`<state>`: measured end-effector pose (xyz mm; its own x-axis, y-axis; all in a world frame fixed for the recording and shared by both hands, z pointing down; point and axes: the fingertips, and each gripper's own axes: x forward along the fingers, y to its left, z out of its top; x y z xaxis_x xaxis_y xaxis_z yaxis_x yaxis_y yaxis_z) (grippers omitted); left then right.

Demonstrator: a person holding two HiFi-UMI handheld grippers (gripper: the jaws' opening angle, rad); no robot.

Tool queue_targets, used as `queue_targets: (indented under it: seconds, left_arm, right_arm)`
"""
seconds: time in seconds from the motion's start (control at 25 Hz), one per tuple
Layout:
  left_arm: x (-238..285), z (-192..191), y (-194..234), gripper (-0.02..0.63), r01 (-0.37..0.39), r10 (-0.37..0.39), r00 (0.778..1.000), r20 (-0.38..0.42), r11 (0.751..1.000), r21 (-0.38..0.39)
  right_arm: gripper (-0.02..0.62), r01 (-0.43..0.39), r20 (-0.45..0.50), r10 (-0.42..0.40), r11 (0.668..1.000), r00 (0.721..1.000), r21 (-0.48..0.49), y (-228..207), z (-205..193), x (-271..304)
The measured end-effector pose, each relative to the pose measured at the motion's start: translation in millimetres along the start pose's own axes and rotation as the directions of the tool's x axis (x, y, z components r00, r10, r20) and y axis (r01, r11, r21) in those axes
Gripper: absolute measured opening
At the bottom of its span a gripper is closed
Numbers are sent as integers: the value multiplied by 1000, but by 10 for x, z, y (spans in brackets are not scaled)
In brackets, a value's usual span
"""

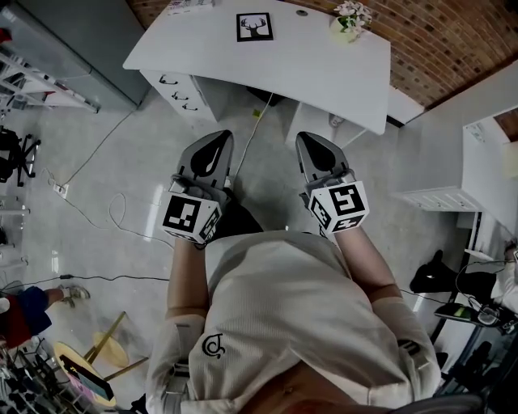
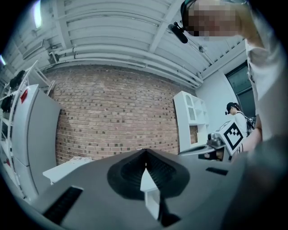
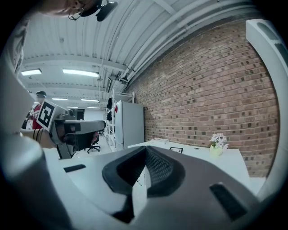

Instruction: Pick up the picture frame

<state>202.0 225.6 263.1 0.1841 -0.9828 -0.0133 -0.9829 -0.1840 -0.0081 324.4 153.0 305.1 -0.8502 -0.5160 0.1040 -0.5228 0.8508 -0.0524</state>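
**No legible text in any view**

No words, numbers or brand names can be read. Closest candidates:

- Shirt (image 1: 275, 299): a small dark round emblem (image 1: 212, 346) on the front, a curled C-like shape. Can't confirm it as a letter.
- Left marker cube (image 1: 192, 217) on the left tool (image 1: 214, 139) and right marker cube (image 1: 340, 207) on the right tool (image 1: 312, 139): black-and-white square code patterns, not characters.
- Picture frame (image 1: 254, 27) on the table (image 1: 324, 73): a deer-head graphic only.
- Papers (image 1: 192, 5) at the table's far edge: print too small to read.
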Motion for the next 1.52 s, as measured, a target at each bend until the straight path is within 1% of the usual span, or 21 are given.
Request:
queue_targets:
  seconds: [0.16, 0.32, 0.48, 0.6, 0.8, 0.92, 1.04, 1.16, 1.24, 1.36, 1.52]
  left_arm:
    - [300, -68, 467, 14, 35, -35, 999, -19, 999, 2]
    - [553, -130, 1080, 14, 67, -67, 997, -26, 997, -28]
    - [812, -164, 1769, 14, 101, -103, 994, -31, 994, -52]
    - [1003, -153, 2252, 14, 134, -137, 990, -43, 989, -55]
    - [1261, -103, 2890, 14, 177, -180, 983, -46, 983, -54]
    - [1410, -119, 3101, 14, 192, -196, 979, -48, 979, -66]
    - [1563, -208, 3191, 14, 207, -212, 976, -57, 974, -91]
    - [1762, -354, 3250, 14, 215, -223, 971, -83, 972, -98]
    - [1910, -424, 3277, 14, 216, -225, 970, -96, 972, -97]
    - [2194, -466, 3316, 14, 207, -214, 971, -108, 976, -74]
    - [2691, -473, 3414, 14, 200, -206, 973, -106, 978, -60]
  right_arm:
    - [8, 19, -29, -19, 1000, 999, 3, -50, -15, 571]
    - [8, 47, -56, -47, 999, 997, 4, -47, -8, 1222]
    - [8, 96, -69, -95, 995, 993, 11, -41, 34, 1889]
    - [8, 135, -74, -134, 991, 988, 17, -51, 84, 2366]
    - [8, 180, -107, -178, 984, 978, 10, -55, 119, 2942]
    - [8, 212, -132, -206, 977, 970, 28, -120, 113, 3130]
    - [8, 224, -163, -217, 974, 962, 26, -219, 51, 3268]
    - [8, 236, -188, -227, 971, 956, 28, -388, -28, 3411]
    - [8, 232, -203, -223, 973, 953, 21, -513, -74, 3514]
    - [8, 216, -219, -209, 976, 953, 6, -785, -111, 3705]
    - [8, 188, -223, -175, 981, 959, 37, -1228, -83, 4039]
